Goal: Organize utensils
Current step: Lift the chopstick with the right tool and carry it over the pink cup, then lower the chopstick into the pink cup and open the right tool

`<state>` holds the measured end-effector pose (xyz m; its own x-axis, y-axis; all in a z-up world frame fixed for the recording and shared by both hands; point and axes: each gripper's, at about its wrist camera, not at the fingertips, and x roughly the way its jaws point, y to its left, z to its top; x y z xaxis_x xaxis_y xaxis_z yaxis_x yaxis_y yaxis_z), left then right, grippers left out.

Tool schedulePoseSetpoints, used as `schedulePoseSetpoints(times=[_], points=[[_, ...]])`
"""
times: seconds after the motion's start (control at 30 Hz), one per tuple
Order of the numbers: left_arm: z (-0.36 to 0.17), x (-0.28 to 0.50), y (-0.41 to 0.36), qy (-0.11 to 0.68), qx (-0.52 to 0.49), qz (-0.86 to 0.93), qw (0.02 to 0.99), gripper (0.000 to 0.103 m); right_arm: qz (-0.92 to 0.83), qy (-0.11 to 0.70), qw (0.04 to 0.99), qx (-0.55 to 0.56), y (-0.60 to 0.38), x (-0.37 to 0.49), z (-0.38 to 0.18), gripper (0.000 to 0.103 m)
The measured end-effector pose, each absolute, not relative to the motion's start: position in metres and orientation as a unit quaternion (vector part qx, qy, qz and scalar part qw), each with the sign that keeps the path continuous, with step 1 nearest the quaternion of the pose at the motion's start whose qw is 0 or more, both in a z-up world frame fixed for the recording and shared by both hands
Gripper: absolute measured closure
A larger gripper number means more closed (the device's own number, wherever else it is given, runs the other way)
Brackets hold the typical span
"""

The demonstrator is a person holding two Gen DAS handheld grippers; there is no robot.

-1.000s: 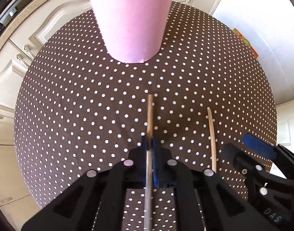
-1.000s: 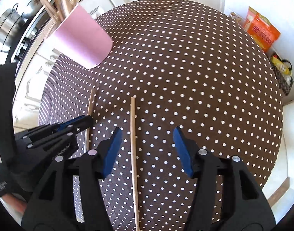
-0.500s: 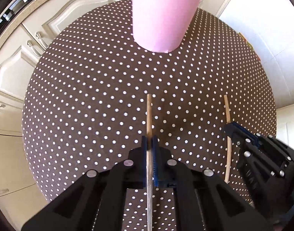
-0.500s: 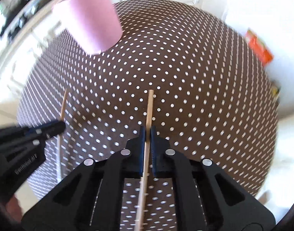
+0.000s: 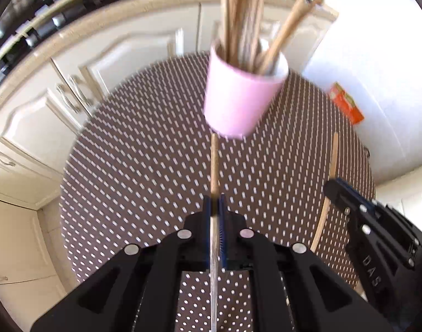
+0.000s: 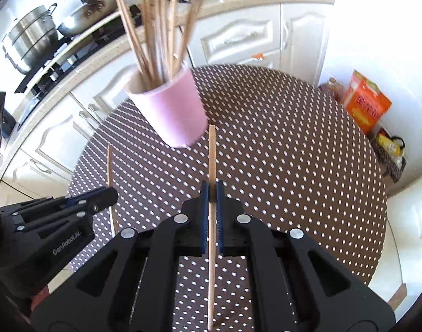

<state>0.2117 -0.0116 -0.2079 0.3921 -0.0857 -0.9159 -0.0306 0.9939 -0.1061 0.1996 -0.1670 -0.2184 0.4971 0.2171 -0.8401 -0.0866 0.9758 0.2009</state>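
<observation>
The left gripper (image 5: 215,202) is clamped on a chopstick (image 5: 215,166), its blue pads (image 5: 207,221) pressed against the wood from both sides. That chopstick runs straight up the middle of the left wrist view, and its far tip shows just below the base of a pink cup (image 5: 238,102). The right gripper (image 6: 212,191) is likewise clenched on a second chopstick (image 6: 211,160), which passes between its pads and reaches both ahead of and behind the jaws; its forward tip appears just beside the cup's lower right edge. Both grippers point steeply down at a round table (image 6: 307,166) covered in a brown cloth with white dots. In the left wrist view the right gripper shows at the right edge with its chopstick rising above it; in the right wrist view the left gripper appears at the lower left, its chopstick sticking up past its tip. The cup stands on the table beyond both grippers, toward the far edge, and holds a bundle of chopsticks (image 6: 158,27) that fan out above its rim. Behind the table stand cream cabinets (image 6: 246,36) under a pale counter, with a steel pot (image 6: 31,36) on the stove at the far left. An orange box (image 6: 365,102) sits on the floor to the right of the table.
</observation>
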Motion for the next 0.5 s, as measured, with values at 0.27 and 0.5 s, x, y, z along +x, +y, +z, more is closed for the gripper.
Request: schedulePoseSetpoints(times=[0.27,0.5], points=[[-0.164,0.22,-0.013,0.501,-0.073,-0.02,0.862,0.097,0.059,0.448,0.891,0.044,-0.164,0.204,-0.175,0.098],[-0.131,0.237,-0.018,0.454,-0.07,-0.023,0.888,0.097,0.048,0.397,0.915,0.056,-0.174,0.212,-0.135,0.098]])
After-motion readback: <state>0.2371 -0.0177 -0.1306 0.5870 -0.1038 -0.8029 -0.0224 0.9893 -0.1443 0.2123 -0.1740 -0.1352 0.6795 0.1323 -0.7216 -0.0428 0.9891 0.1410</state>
